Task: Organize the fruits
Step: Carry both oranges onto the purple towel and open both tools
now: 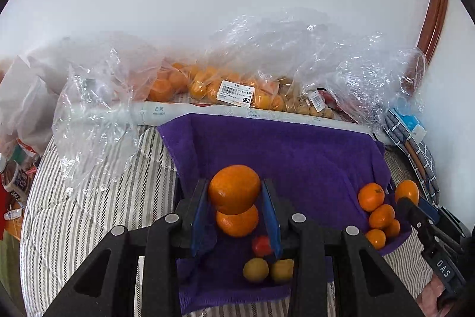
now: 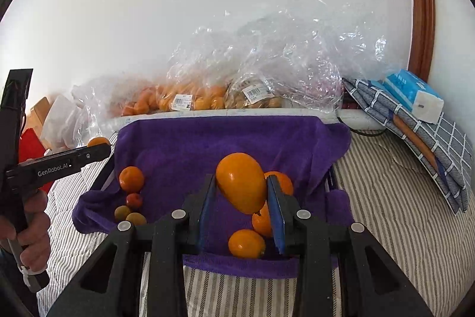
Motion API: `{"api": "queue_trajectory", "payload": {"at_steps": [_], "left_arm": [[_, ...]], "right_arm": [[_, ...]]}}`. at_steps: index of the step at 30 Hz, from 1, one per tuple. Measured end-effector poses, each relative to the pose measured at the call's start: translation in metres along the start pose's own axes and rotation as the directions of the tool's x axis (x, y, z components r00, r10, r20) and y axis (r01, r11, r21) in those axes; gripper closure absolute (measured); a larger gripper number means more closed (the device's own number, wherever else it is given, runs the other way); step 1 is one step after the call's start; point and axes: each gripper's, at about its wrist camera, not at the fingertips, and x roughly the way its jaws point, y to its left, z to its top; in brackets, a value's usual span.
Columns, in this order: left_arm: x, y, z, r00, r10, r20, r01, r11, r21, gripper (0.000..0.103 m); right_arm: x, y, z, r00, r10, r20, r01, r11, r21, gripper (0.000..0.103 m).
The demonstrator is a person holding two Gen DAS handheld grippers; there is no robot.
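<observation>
My left gripper (image 1: 234, 192) is shut on a large orange (image 1: 234, 188) above a purple towel (image 1: 297, 150); another orange (image 1: 237, 222), a small red fruit (image 1: 261, 246) and two yellow-green fruits (image 1: 256, 269) lie below it. My right gripper (image 2: 241, 186) is shut on an orange-yellow mango (image 2: 241, 183) above several tangerines (image 2: 246, 243) at the towel's right side. The right gripper also shows in the left wrist view (image 1: 415, 205) beside the tangerine group (image 1: 381, 216). The left gripper shows in the right wrist view (image 2: 98, 149), holding the orange (image 2: 98, 141).
Clear plastic bags of oranges (image 1: 207, 85) and small fruits (image 2: 255, 100) lie behind the towel along a white wall. A folded checked cloth (image 2: 415, 121) with a blue tissue pack (image 2: 412, 91) is at the right. A striped sheet (image 1: 89, 198) covers the surface.
</observation>
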Motion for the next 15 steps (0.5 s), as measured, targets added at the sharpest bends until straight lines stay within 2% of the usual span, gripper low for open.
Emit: {"api": "queue_trajectory", "payload": {"at_steps": [9,15], "left_arm": [[0.055,0.007,0.014,0.998,0.004,-0.065,-0.006,1.000,-0.030,0.070],[0.071,0.007,0.015,0.996,0.017,-0.092,-0.020,0.999,-0.031,0.070]], "right_arm": [[0.047,0.009,-0.012,0.998,0.012,-0.067,-0.014,0.999,-0.041,0.069],[0.053,0.016,-0.015,0.997,0.031,-0.065,-0.035,0.997,-0.063,0.069]]}}
